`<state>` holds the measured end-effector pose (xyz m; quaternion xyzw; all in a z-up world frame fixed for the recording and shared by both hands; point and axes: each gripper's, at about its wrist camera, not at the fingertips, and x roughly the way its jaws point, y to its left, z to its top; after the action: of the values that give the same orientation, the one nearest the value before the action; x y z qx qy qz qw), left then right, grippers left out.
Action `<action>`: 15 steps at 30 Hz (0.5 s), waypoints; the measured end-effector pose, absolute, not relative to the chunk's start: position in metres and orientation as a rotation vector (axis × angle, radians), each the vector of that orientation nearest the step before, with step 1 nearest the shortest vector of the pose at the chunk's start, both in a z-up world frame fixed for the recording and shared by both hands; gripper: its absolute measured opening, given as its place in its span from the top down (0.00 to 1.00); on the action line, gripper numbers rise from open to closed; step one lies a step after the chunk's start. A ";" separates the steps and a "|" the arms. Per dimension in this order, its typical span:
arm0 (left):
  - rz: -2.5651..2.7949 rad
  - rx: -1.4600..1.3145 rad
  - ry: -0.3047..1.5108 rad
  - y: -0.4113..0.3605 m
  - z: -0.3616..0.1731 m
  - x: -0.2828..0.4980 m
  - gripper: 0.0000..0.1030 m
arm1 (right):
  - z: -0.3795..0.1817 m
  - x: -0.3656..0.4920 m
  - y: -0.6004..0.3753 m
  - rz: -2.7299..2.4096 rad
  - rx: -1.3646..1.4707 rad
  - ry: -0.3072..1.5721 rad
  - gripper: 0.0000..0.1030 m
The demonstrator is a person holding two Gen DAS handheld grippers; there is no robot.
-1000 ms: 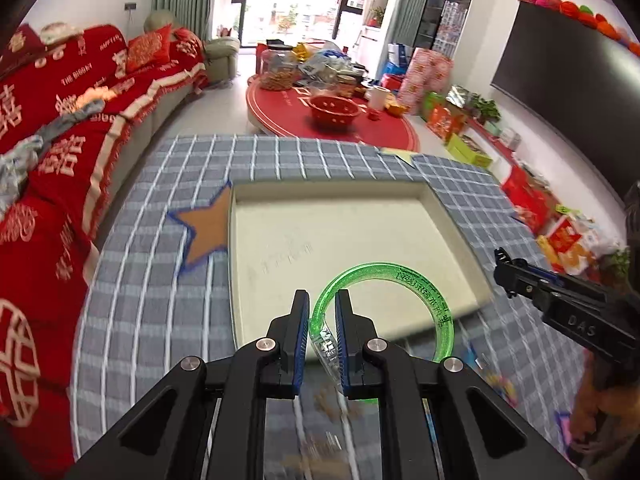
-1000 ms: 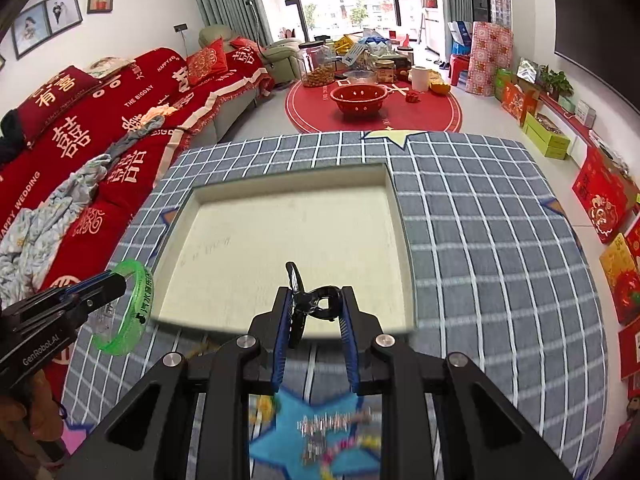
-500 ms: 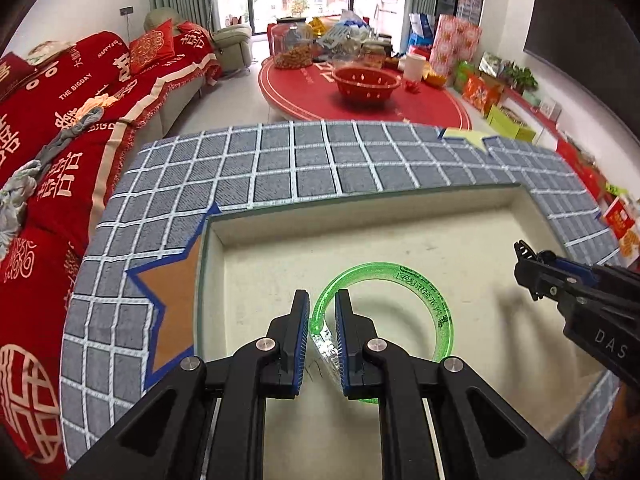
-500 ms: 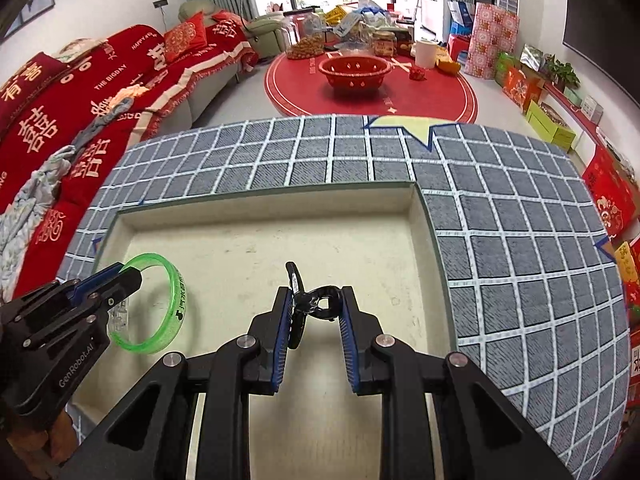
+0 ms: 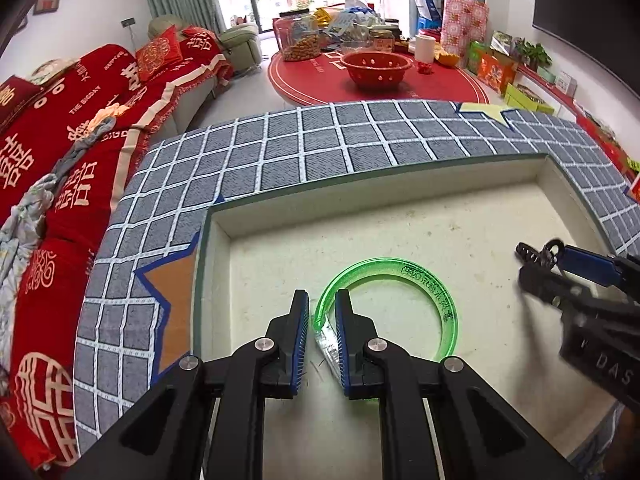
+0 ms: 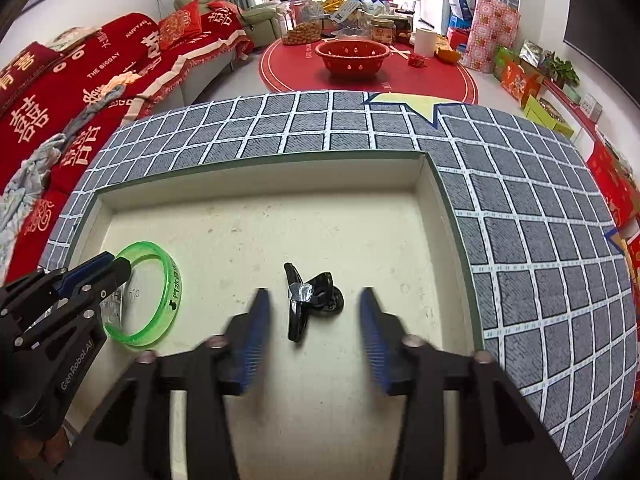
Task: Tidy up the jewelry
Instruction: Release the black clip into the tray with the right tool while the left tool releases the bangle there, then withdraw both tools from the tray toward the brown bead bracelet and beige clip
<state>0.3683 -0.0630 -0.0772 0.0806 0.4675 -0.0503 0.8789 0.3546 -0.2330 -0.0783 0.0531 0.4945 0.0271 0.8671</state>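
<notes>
A cream tray (image 5: 400, 184) sits on the grey checked table. My left gripper (image 5: 322, 308) is shut on a translucent green bangle (image 5: 444, 300) and holds it low over the tray's left part; the bangle also shows in the right wrist view (image 6: 168, 288). My right gripper (image 6: 314, 314) is open, its blurred fingers spread on either side of a black hair clip (image 6: 310, 300) that lies on the tray floor (image 6: 320, 240). In the left wrist view the right gripper (image 5: 536, 258) shows at the right with the clip at its tip.
The tray's green-edged walls (image 6: 436, 184) surround both grippers. The checked cloth (image 6: 540, 240) has star patches (image 5: 172, 300). A red sofa (image 5: 60, 140) stands at the left and a red round table with a red bowl (image 6: 352, 54) lies beyond.
Both grippers moved forward over the tray and down. My right gripper opened and let the black hair clip go onto the tray floor. The left still grips the bangle.
</notes>
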 end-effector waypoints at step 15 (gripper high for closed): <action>-0.124 0.086 0.783 -0.043 -0.001 0.296 0.00 | -0.008 0.295 -0.247 0.096 0.288 0.906 0.20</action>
<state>0.2961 -0.0431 -0.0009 0.0421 0.3810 -0.0605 0.9216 0.2954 -0.2468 -0.0082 0.1386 0.4357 0.0460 0.8881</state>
